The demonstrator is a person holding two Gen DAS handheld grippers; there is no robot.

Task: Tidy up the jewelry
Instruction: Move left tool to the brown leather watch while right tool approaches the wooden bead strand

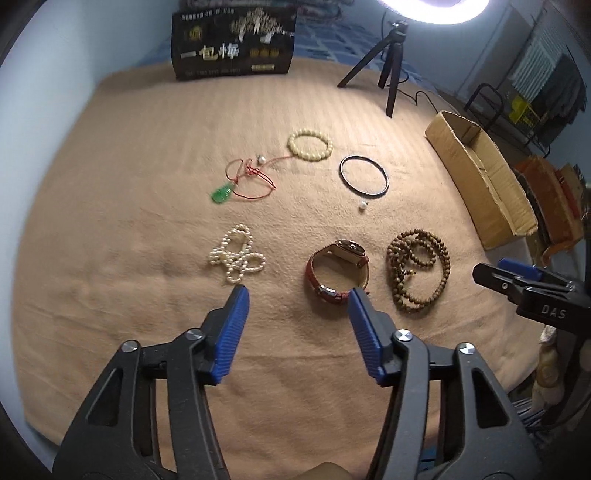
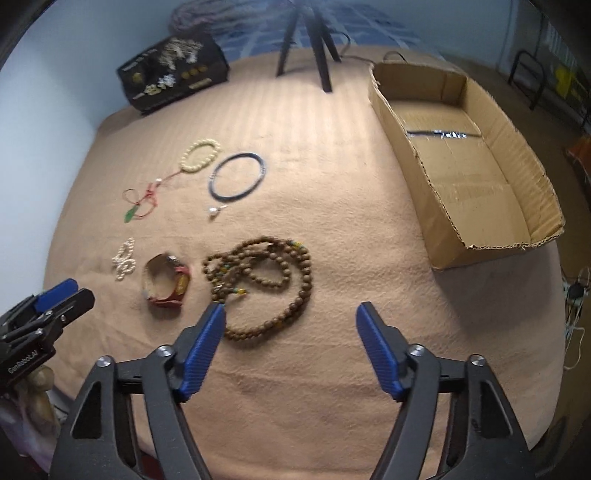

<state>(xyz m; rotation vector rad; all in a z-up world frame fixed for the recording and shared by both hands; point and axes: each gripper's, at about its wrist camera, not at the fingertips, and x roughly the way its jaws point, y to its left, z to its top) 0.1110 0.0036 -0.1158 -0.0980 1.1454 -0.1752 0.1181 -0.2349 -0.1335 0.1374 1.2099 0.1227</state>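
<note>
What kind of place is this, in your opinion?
Probably a room at home set up for filming: jewelry lies on a tan blanket, beside a ring light on a small tripod and a cardboard box.

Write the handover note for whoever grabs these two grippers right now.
Left gripper: open, empty, between the pearl strand and the red-strap watch.
Right gripper: open, empty, over the wooden bead necklace.
Farther back on the blanket: jade pendant on red cord, cream bead bracelet, dark bangle, loose pearl piece.
Cardboard box: nothing inside.
Done: nothing. Left: every piece.
</note>
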